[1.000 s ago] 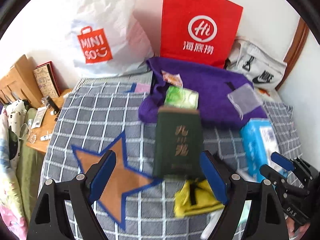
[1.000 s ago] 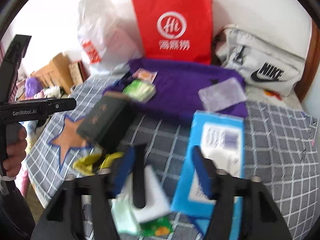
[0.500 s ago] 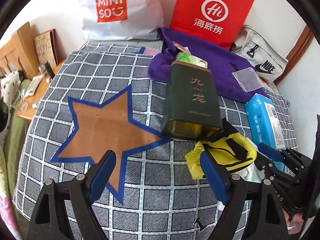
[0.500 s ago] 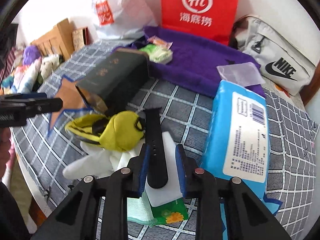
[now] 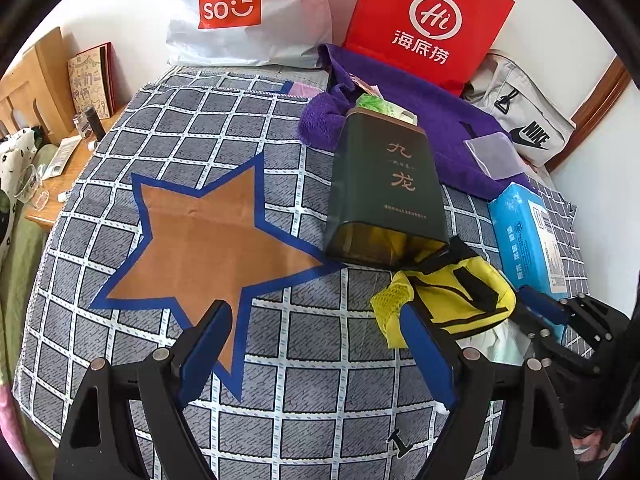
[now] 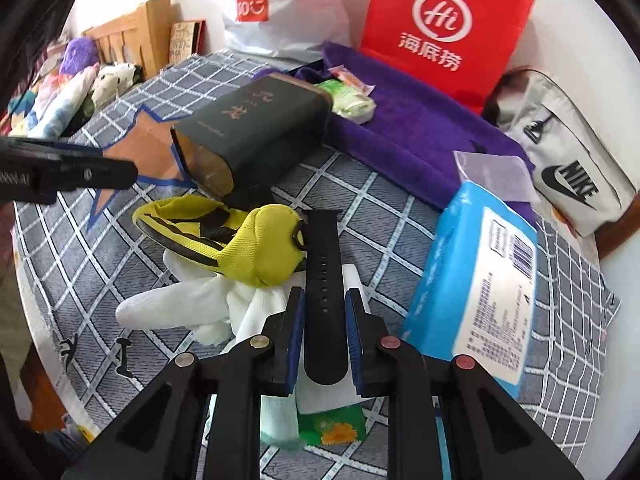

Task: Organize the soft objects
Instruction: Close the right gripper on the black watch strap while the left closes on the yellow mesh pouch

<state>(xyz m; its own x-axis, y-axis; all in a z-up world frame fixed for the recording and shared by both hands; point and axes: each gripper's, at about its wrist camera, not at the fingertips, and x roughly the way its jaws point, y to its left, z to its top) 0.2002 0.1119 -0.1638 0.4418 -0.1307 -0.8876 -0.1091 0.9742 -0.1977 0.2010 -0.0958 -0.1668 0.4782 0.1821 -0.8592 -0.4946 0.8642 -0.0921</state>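
My right gripper (image 6: 325,304) is shut on a black watch strap (image 6: 323,264) that sticks forward between its blue pads. Under it lie a white glove (image 6: 172,308) and a white pad. A yellow mesh pouch (image 6: 236,244) lies just left of the strap; it also shows in the left wrist view (image 5: 452,300). My left gripper (image 5: 316,336) is open and empty above the checked cloth, near the brown star patch (image 5: 204,240). A dark green tin (image 5: 384,184) lies on its side with its open end toward the pouch.
A blue tissue pack (image 6: 476,300) lies right of my right gripper. A purple towel (image 6: 416,128) at the back carries small packets. A red paper bag (image 6: 444,28), a white Miniso bag (image 5: 248,12) and a grey Nike bag (image 6: 568,160) stand along the wall. A wooden bedside table (image 5: 52,184) is left.
My right gripper closed on the black watch strap and holds it. My left gripper pulled back and rose, so the tin and the star patch sit farther ahead.
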